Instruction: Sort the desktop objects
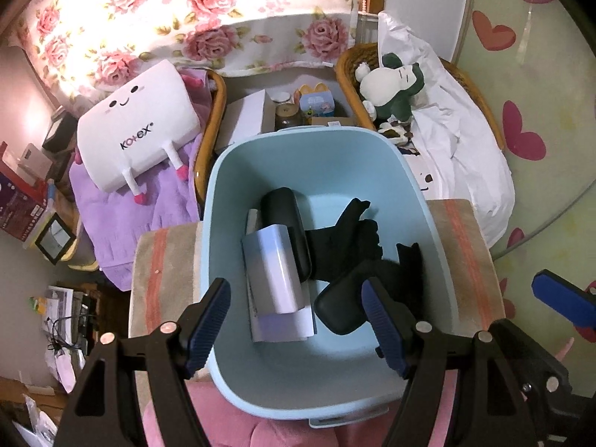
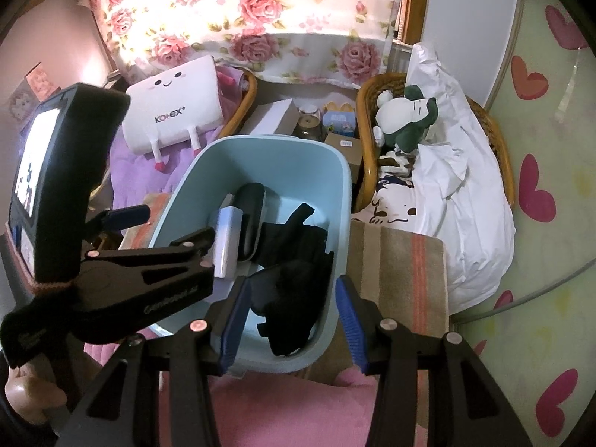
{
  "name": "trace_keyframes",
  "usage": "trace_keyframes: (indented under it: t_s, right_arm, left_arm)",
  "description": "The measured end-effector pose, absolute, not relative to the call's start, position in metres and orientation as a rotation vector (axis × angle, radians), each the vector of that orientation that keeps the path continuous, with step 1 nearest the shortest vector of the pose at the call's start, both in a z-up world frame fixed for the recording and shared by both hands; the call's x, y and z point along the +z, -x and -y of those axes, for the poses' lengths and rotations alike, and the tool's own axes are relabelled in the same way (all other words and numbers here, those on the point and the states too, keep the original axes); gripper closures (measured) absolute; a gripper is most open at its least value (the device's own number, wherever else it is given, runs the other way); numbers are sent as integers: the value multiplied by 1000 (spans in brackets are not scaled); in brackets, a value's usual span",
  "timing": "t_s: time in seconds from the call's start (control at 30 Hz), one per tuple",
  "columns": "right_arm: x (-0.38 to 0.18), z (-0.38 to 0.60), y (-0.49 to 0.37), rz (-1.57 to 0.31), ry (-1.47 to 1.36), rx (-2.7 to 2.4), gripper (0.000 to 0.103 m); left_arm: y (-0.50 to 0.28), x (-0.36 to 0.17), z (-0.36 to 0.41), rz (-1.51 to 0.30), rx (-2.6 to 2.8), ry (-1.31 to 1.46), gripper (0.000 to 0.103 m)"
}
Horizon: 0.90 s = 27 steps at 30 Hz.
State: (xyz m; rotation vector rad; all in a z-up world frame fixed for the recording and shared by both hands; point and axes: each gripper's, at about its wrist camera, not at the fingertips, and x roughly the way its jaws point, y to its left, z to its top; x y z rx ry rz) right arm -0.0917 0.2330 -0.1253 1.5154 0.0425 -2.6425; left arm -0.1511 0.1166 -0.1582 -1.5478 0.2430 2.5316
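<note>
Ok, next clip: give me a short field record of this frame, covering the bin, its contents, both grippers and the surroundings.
container: light blue bin on a striped mat
contents: two black cases, white box, black gloves
left gripper: open, empty, above the bin
right gripper: open, empty, over the bin's near right rim
behind left: white smiling cushion
behind right: green and white plush

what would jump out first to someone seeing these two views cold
The light blue tub fills the middle of both views, holding two black cases, a white box and black cloth. Both grippers hang over its near rim with fingers apart and nothing between them. Behind it, a smiling white Kotex pillow lies at left and a green-and-white plush toy sits in a wicker basket at right.
</note>
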Motion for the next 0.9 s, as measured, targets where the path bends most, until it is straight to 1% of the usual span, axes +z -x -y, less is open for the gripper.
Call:
trace_keyframes:
  t_s: [0.2, 0.27, 0.3, 0.43, 0.5, 0.57, 0.6, 0.63, 0.77, 0.9]
  right_arm:
    - [-116, -232, 78, -31, -1500, -2653, 52]
    - [-113, -232, 73, -21, -1498, -2653, 47]
    - [-111, -232, 70, -16, -1497, -2655, 42]
    - [-104, -233, 60, 12, -1486, -2661, 40]
    - [-99, -234, 54, 23, -1472, -2669, 40]
    - [-93, -234, 49, 33, -1459, -2681, 35]
    - [-90, -235, 46, 41, -1452, -2687, 26]
    - [-87, -236, 43, 45, -1444, -2693, 22]
    - [-76, -236, 31, 42, -1425, -2718, 21]
    - [-64, -235, 17, 35, -1410, -2740, 21]
  left_arm:
    - [135, -144, -114, -222, 2533, 1531, 26]
    - [128, -138, -113, -233, 2541, 1518, 26]
    - [124, -134, -112, -231, 2546, 1513, 26]
    - [107, -121, -103, -183, 2540, 1497, 26]
    - [98, -115, -98, -193, 2560, 1488, 26]
    - [87, -107, -94, -213, 2590, 1473, 26]
    - [82, -103, -91, -216, 2597, 1466, 26]
    - [78, -100, -88, -213, 2606, 1459, 26]
    - [55, -81, -73, -193, 2668, 1413, 26]
    - [33, -62, -55, -133, 2709, 1371, 26]
